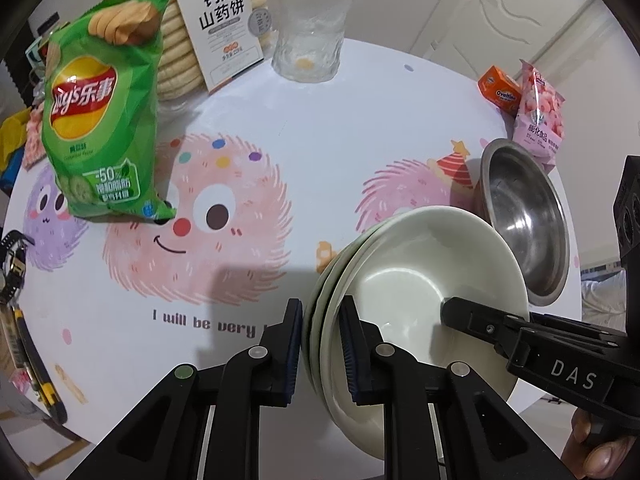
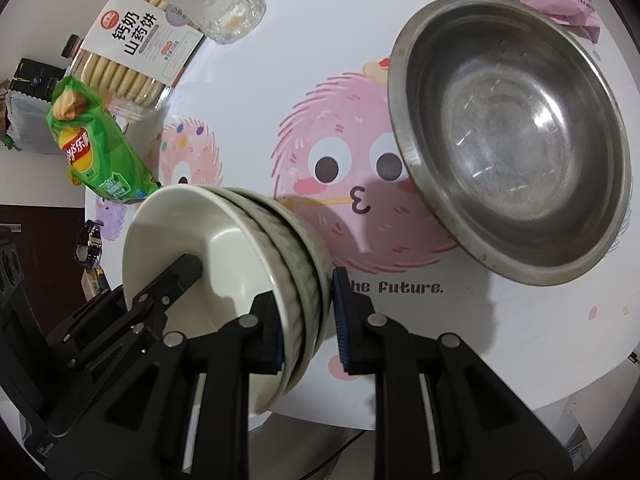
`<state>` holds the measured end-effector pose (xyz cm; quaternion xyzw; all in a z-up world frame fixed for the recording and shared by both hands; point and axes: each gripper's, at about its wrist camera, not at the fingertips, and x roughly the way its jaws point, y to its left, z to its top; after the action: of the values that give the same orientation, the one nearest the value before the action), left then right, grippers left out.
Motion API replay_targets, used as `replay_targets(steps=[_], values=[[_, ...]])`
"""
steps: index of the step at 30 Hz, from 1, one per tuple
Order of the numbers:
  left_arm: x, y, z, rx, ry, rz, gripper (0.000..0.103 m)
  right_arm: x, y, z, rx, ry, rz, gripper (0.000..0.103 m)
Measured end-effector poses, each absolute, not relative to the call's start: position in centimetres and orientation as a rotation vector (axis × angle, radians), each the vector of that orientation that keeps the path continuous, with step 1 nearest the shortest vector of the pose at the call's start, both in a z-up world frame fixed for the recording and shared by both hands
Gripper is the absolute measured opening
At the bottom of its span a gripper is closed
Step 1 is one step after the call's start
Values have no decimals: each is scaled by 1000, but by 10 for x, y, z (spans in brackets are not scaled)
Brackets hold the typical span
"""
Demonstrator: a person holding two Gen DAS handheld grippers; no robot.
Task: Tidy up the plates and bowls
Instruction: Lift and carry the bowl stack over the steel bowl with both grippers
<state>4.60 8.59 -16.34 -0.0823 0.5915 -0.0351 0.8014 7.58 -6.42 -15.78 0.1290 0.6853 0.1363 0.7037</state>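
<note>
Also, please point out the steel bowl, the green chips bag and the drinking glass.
steel bowl [image 2: 520, 140], right wrist view, on its inner bottom.
green chips bag [image 1: 100, 120], left wrist view, on the front near the logo.
drinking glass [image 1: 312, 28], left wrist view, on its side wall.

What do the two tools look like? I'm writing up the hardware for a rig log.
Both are matte black, angular frames with triangular cut-outs and round silver pivot pins. The left tool has dark blue ribbed pads on its fingers and one greenish pin. The right tool has the same blue pads; its body bears white "DAS" lettering. No cables are visible.
</note>
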Motion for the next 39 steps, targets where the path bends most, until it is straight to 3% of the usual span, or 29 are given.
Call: replay_targets(steps=[27, 39], values=[[62, 76, -104, -149, 1200, -83, 18, 88, -88, -97, 322, 1444, 341, 23], [87, 32, -74, -86, 1166, -152, 18, 101, -130, -66, 374, 1373, 281, 23]])
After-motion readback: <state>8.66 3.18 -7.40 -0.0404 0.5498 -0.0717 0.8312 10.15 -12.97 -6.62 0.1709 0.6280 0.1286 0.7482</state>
